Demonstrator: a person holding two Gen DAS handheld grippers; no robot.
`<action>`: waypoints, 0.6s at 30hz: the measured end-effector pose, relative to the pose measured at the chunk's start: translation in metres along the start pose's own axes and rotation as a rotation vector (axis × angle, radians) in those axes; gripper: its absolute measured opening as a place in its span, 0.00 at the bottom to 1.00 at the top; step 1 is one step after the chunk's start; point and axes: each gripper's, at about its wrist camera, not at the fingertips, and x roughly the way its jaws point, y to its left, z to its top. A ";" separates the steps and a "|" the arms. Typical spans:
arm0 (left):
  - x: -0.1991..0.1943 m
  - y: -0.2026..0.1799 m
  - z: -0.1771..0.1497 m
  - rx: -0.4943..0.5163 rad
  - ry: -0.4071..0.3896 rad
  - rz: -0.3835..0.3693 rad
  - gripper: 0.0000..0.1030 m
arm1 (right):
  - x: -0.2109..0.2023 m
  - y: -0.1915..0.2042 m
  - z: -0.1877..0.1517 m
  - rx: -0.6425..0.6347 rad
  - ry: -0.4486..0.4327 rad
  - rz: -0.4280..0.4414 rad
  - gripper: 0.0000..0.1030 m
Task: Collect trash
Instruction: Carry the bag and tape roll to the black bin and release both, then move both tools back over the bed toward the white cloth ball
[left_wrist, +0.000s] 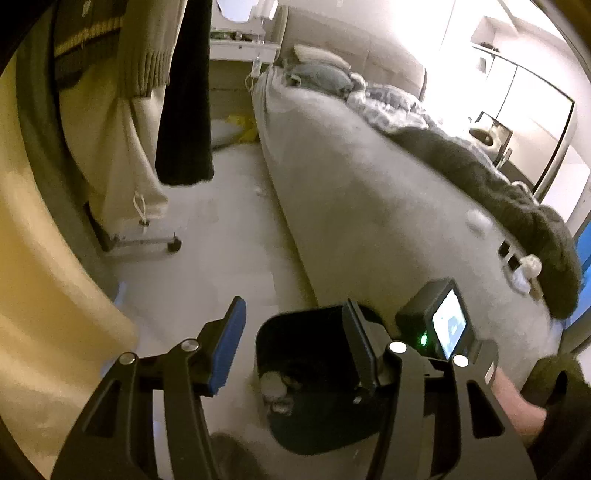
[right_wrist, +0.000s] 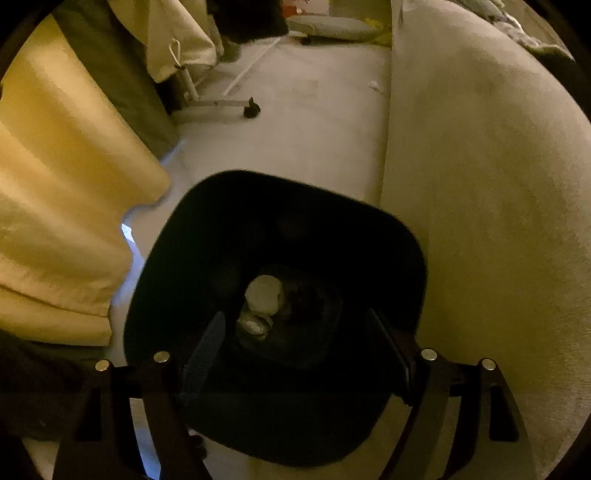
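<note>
While both grippers' fingers gape empty, a black bin (right_wrist: 280, 229) sits on pale floor (left_wrist: 221, 206) beside the bed (left_wrist: 369, 192).

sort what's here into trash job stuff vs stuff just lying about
Job: bin, crumpled trash inside it, small scrap on the floor, right tool.
Lying about: bed, blanket, hanging clothes, curtain.
</note>
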 end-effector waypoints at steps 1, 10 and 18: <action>-0.002 -0.001 0.002 -0.004 -0.009 -0.005 0.55 | -0.005 0.001 0.000 -0.004 -0.014 0.006 0.77; -0.035 -0.025 0.034 -0.007 -0.160 -0.015 0.55 | -0.049 -0.004 0.007 -0.026 -0.165 0.043 0.77; -0.038 -0.044 0.045 0.009 -0.192 -0.024 0.58 | -0.092 -0.022 0.008 -0.042 -0.305 0.033 0.77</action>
